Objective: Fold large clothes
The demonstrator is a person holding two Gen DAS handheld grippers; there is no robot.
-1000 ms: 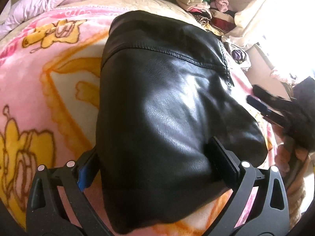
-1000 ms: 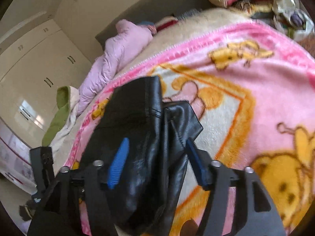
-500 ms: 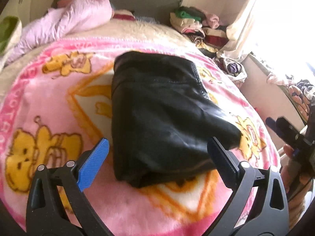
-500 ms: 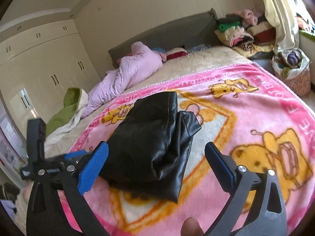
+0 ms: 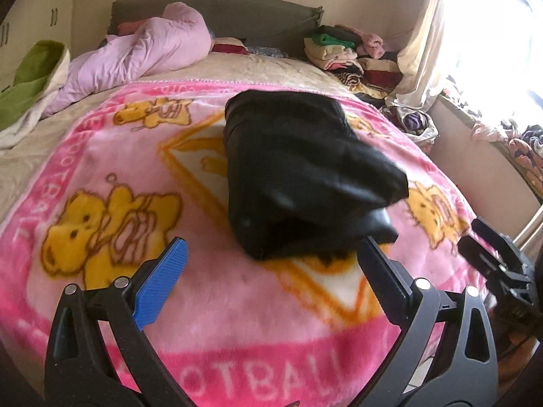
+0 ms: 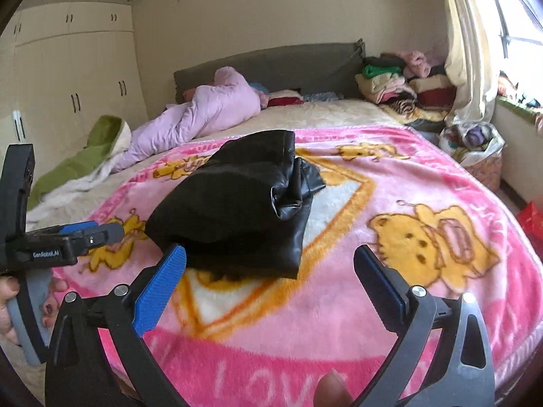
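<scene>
Since second ago: both grippers drawn back off folded black leather garment (image 5: 305, 176); right gripper (image 6: 269, 271) jaws, then around it, now spread wide, empty. Left gripper (image 5: 271, 266) likewise apart, empty. Garment at 12 o'clock of both, on pink blanket (image 5: 210, 305). Bag (image 6: 482, 149) at 2 o'clock holds bundled cloth.

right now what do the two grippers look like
Both are black plastic frames with cut-out arms and silver bolts. The left gripper and right gripper each have one ribbed blue pad and one dark finger. In the right view, the left gripper's body bears white lettering, a blue part and a grey handle.
</scene>
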